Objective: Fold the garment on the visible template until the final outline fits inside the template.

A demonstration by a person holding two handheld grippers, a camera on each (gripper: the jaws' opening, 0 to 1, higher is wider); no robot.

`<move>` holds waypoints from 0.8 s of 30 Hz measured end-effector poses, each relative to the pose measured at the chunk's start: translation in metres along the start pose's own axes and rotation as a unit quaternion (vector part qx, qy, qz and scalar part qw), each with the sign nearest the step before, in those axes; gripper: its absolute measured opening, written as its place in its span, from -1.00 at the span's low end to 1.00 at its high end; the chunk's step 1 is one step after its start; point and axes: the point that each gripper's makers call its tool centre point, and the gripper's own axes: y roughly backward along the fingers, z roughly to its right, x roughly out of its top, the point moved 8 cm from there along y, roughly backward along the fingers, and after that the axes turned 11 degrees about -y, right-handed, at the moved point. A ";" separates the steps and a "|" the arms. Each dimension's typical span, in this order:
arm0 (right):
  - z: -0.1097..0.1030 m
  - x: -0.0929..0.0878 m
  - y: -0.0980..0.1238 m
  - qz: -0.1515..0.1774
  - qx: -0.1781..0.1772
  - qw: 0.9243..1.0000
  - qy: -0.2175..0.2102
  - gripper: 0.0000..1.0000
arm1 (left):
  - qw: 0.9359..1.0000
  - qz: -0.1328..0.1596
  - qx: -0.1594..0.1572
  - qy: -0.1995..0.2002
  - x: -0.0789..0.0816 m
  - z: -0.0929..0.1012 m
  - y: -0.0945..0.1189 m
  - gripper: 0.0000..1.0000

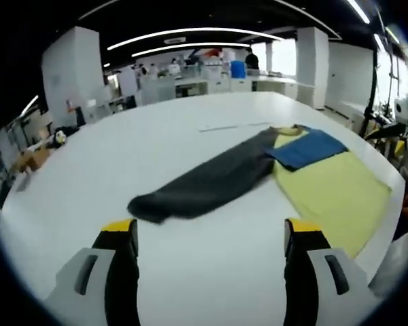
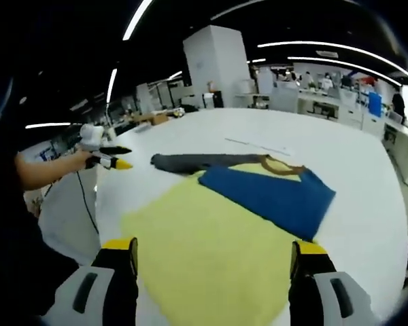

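Note:
A colour-block shirt lies flat on the white table (image 1: 190, 272). Its yellow body (image 1: 333, 190) lies at the right in the left gripper view, and the blue sleeve (image 1: 306, 148) is folded over it. The dark grey sleeve (image 1: 204, 183) stretches out toward my left gripper (image 1: 211, 231), which is open, just short of the cuff and holding nothing. In the right gripper view the yellow body (image 2: 204, 231) lies right ahead, with the blue sleeve (image 2: 272, 193) across it and the grey sleeve (image 2: 197, 161) beyond. My right gripper (image 2: 212, 246) stands open over the yellow hem. A hand holds the left gripper (image 2: 112, 161) at the left.
A thin pale strip (image 1: 217, 127) lies on the table beyond the shirt, also seen as a strip (image 2: 258, 145) past the collar. The table edge (image 1: 387, 224) runs close to the yellow body. Desks and white pillars (image 2: 214, 64) stand far behind.

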 end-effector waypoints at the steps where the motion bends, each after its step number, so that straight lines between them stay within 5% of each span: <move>1: -0.002 0.000 0.000 0.002 0.001 1.000 -0.003 0.82 | 1.000 -0.001 0.005 -0.002 0.000 -0.003 -0.003 0.60; 15: -0.019 -0.011 -0.004 0.005 -0.010 1.000 -0.010 0.71 | 0.994 -0.012 0.075 0.074 -0.013 -0.040 -0.032 0.00; 24: -0.013 -0.014 -0.001 -0.002 -0.030 0.999 -0.014 0.65 | 0.992 -0.023 0.102 0.074 -0.026 -0.051 -0.056 -0.25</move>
